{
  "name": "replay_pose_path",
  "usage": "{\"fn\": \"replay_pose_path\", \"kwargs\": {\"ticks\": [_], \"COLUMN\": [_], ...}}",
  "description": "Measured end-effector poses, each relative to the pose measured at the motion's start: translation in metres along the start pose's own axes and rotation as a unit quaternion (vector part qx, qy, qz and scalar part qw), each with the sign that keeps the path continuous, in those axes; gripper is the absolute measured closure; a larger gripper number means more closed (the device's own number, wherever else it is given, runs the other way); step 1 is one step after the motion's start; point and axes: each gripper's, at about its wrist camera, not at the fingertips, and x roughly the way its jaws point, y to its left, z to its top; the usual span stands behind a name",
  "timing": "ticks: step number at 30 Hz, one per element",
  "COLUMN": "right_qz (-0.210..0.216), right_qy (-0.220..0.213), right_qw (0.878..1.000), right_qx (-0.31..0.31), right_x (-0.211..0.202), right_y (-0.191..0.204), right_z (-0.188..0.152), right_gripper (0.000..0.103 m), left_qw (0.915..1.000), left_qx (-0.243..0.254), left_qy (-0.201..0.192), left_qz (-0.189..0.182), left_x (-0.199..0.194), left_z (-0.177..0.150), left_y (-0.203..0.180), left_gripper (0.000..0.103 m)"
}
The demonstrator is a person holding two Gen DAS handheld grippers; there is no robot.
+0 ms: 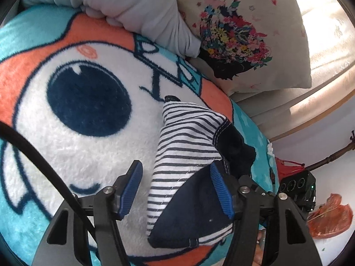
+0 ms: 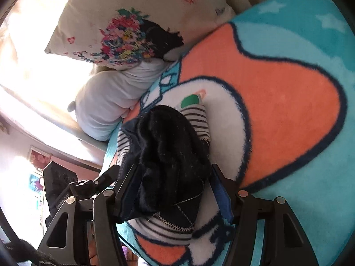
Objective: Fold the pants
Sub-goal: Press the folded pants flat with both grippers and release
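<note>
The striped, navy-lined pants (image 1: pixel 184 155) lie bunched on the fleece blanket (image 1: pixel 66 155) near two pillows (image 1: pixel 244 33), between the spread fingers of both the left gripper (image 1: pixel 177 190) and right gripper (image 2: pixel 175 190).

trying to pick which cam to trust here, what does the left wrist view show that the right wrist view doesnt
Only the left wrist view shows the big dark blue eye printed on the blanket, an orange object on the floor, and the left gripper open, with the pants lying between its fingers.

Only the right wrist view shows a green patch at the far end of the pants, and the right gripper open around bunched dark fabric.

Both show the striped, navy pants, the fleece blanket, the floral pillow and the white pillow.
</note>
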Motion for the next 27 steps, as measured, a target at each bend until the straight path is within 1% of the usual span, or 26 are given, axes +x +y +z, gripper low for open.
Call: {"fn": "replay_pose_path", "kwargs": {"ticks": [3, 6, 8, 12, 13, 14, 16, 17, 20, 23, 27], "right_qz": [-0.004, -0.025, -0.025, -0.044, -0.05, -0.056, -0.064, -0.072, -0.081, -0.074, -0.054], "right_qy": [0.004, 0.009, 0.007, 0.011, 0.012, 0.011, 0.011, 0.011, 0.009, 0.002, -0.007], "right_qw": [1.0, 1.0, 1.0, 0.999, 0.998, 0.998, 0.997, 0.997, 0.996, 0.996, 0.995], "right_qx": [-0.01, -0.014, -0.009, -0.017, -0.02, -0.023, -0.03, -0.037, -0.045, -0.051, -0.079], "right_x": [0.004, 0.006, 0.006, 0.009, 0.01, 0.01, 0.01, 0.009, 0.008, 0.003, -0.002], "right_y": [0.006, 0.009, 0.007, 0.009, 0.011, 0.013, 0.017, 0.02, 0.024, 0.032, 0.053], "right_z": [0.002, 0.003, 0.003, 0.004, 0.004, 0.003, 0.001, -0.001, -0.002, -0.003, -0.002], "right_gripper": [0.037, 0.041, 0.041, 0.05, 0.052, 0.053, 0.059, 0.06, 0.064, 0.066, 0.068], "left_qw": [1.0, 1.0, 1.0, 1.0, 0.9999, 1.0, 1.0, 1.0, 0.9999, 0.9995, 0.9982], "left_qx": [-0.002, 0.0, -0.004, -0.004, 0.0, 0.003, 0.004, 0.006, 0.006, -0.001, -0.011], "left_qy": [0.0, -0.004, -0.004, -0.007, -0.009, -0.008, -0.003, -0.007, -0.014, -0.027, -0.056], "left_qz": [0.0, 0.001, 0.0, 0.005, 0.005, 0.004, -0.004, -0.003, -0.006, -0.014, -0.017], "left_x": [0.002, 0.002, 0.004, 0.007, 0.007, 0.006, 0.006, 0.004, -0.001, -0.015, -0.039], "left_z": [0.0, 0.0, 0.0, -0.002, -0.004, -0.006, -0.01, -0.012, -0.016, -0.018, -0.02], "left_y": [-0.002, -0.002, 0.0, -0.002, -0.004, -0.005, -0.006, -0.007, -0.007, -0.008, -0.008], "left_gripper": [0.041, 0.041, 0.041, 0.041, 0.047, 0.059, 0.066, 0.07, 0.078, 0.083, 0.083]}}
